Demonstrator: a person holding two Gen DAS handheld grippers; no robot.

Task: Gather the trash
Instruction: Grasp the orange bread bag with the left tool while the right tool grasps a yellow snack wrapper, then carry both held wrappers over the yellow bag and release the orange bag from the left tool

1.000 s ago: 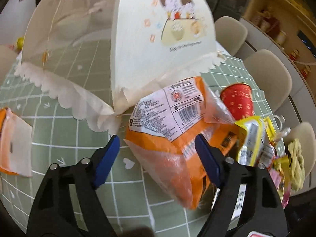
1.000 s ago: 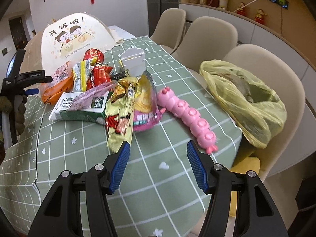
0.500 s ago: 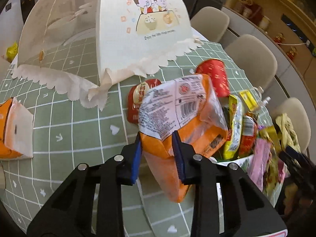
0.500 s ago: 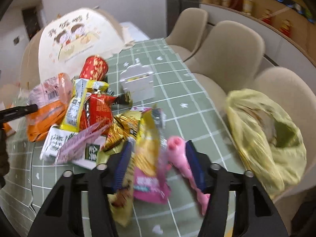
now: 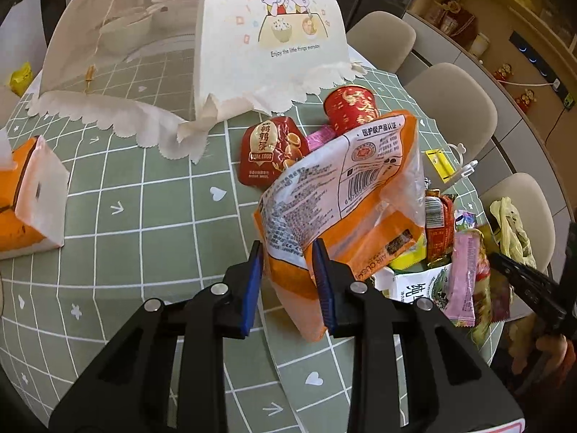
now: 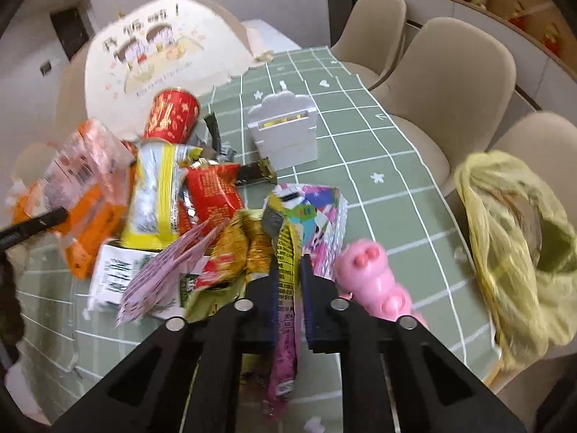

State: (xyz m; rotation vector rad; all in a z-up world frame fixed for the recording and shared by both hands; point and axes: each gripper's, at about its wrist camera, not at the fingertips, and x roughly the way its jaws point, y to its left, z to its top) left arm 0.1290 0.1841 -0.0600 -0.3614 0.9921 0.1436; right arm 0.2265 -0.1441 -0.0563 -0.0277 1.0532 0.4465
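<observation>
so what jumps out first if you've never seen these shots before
The left gripper is clamped on a big orange snack bag, held up over the green checked tablecloth. The right gripper pinches a yellow and pink wrapper at the near edge of a heap of bright wrappers, beside a pink pig toy. Behind the heap stands a white food cover with two cartoon children, and a yellow plastic bag gapes open on a chair at the right.

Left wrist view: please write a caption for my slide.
Left gripper clamps an orange snack bag above the green checked table.
</observation>
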